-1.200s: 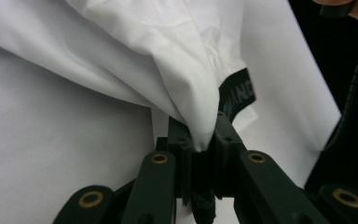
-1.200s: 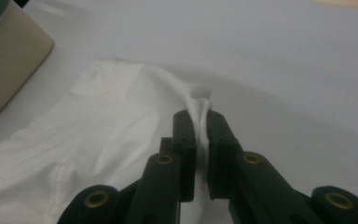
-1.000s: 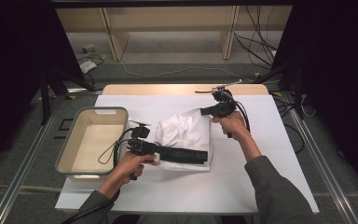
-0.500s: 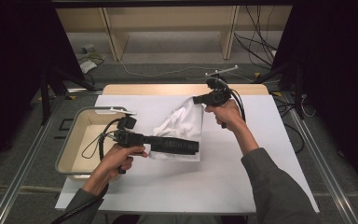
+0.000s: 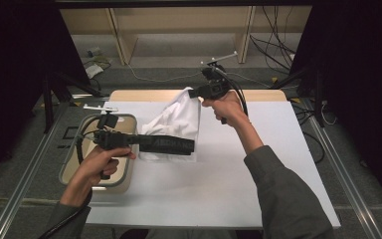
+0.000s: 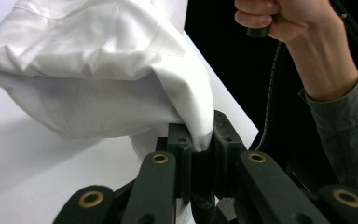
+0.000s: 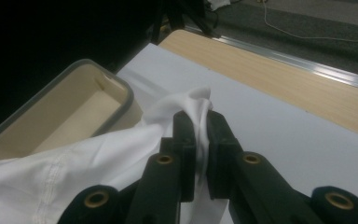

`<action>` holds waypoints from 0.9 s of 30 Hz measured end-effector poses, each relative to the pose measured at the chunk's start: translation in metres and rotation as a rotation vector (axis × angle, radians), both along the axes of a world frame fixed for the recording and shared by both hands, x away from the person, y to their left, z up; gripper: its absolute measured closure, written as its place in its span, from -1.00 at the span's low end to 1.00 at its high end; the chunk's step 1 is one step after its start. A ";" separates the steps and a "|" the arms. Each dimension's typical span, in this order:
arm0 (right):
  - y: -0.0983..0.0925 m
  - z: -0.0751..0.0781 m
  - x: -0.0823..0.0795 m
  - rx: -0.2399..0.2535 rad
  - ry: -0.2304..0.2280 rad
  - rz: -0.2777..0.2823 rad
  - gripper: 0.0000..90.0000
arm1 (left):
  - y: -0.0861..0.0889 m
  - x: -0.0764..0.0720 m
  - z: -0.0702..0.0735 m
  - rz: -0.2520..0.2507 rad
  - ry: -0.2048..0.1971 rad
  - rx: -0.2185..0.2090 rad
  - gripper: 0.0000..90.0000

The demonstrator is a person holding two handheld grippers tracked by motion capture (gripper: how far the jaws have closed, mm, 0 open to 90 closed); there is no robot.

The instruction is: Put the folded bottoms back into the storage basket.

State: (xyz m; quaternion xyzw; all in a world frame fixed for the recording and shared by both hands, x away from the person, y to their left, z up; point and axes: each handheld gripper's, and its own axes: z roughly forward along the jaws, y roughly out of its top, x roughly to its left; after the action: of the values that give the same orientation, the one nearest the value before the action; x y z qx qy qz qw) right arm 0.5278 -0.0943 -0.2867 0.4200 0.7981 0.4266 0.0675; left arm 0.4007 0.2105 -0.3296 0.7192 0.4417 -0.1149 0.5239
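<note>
A white cloth [image 5: 176,122] hangs stretched above the white table between both grippers. My left gripper [image 5: 193,146] is shut on the cloth's lower near edge; in the left gripper view the cloth [image 6: 116,74] is pinched between the jaws of that gripper [image 6: 202,142]. My right gripper [image 5: 191,92] is held high toward the table's far side and is shut on an upper corner of the cloth [image 7: 74,168], which pokes out past the tips of the right gripper [image 7: 200,121]. The cloth slopes down from right gripper to left gripper.
A beige bin with a grey rim [image 5: 79,144] stands at the table's left, under my left hand; the bin [image 7: 70,112] is seen again in the right gripper view. A wooden strip [image 5: 144,94] runs along the table's far edge. Cables lie on the floor beyond.
Both grippers have risen with the cloth, lifting it off the table. The left gripper has drifted left toward the bin and the right gripper has gone up and farther back.
</note>
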 end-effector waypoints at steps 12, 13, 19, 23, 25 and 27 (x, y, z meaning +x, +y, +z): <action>0.041 0.014 0.001 0.013 -0.029 0.045 0.89 | 0.035 -0.013 0.016 0.040 -0.052 0.029 0.79; 0.044 0.015 0.001 0.016 -0.031 0.047 0.89 | 0.038 -0.015 0.017 0.044 -0.057 0.039 0.79; 0.062 0.015 0.002 0.026 -0.032 0.060 0.89 | 0.052 -0.020 0.019 0.078 -0.069 0.059 0.79; 0.071 0.015 0.003 0.033 -0.034 0.064 0.89 | 0.059 -0.022 0.021 0.091 -0.078 0.069 0.79; 0.075 0.015 0.003 0.035 -0.036 0.065 0.89 | 0.063 -0.023 0.021 0.097 -0.079 0.069 0.79; 0.082 0.015 0.003 0.038 -0.038 0.069 0.89 | 0.067 -0.024 0.022 0.102 -0.080 0.072 0.79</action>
State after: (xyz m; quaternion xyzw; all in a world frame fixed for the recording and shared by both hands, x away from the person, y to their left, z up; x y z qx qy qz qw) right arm 0.5304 -0.0128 -0.2713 0.3853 0.8024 0.4518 0.0597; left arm 0.3769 0.2780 -0.3077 0.7181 0.4601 -0.0432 0.5203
